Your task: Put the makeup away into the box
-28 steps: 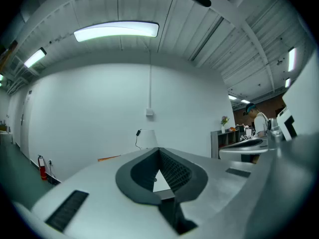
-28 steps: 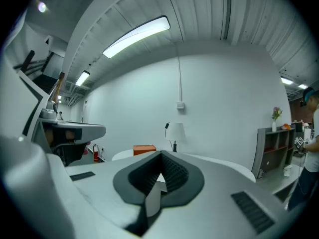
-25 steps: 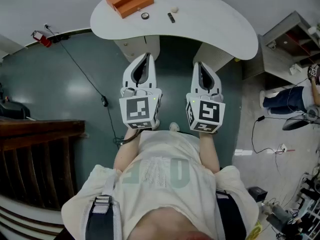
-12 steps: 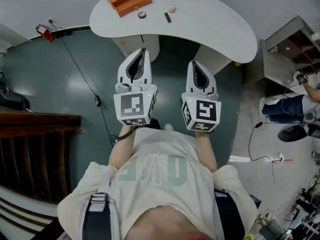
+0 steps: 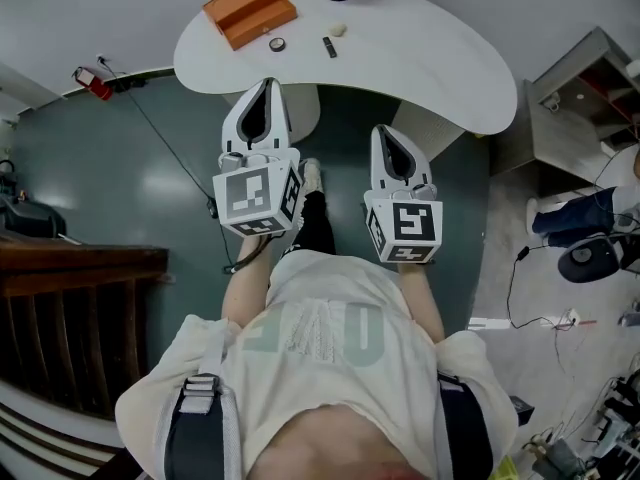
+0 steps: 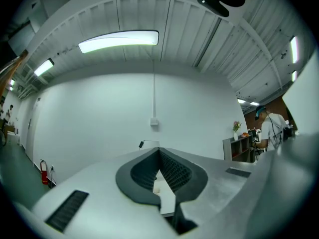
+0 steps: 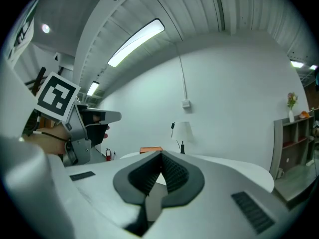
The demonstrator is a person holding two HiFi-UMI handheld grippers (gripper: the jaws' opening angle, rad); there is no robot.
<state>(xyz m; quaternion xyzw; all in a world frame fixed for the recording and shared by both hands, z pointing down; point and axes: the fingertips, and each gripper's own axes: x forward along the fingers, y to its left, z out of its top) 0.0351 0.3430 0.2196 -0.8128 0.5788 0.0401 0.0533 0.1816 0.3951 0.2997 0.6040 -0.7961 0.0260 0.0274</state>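
**Head view.** Both tools point at the white table, and neither reaches over its edge. The left gripper has its jaws together and holds nothing. The right gripper is in the same state, closed and empty. Three makeup pieces lie on the table ahead of the tools: a small round item, a dark stick-shaped item and a small pale item. The orange box stands beyond the round item, ahead and slightly left of the left gripper's tips. The round item lies almost straight ahead of the left gripper. The stick lies ahead and to its right, with its long axis roughly along the line the tools point. The left gripper is clearly the nearer to all three pieces and to the box. The right gripper sits further back, with the pieces ahead and to its left.

**Left gripper view.** The ribbed pads meet at the tips, with nothing between them. Only a wall and ceiling show beyond; the makeup cannot be identified here.

**Right gripper view.** The jaws are closed on nothing. The orange box shows just above the tips, far ahead, with a lamp to its right. The left gripper appears to the left.

**Judgement.** Open the jaws before you reach; the left tool probably has the shorter path.
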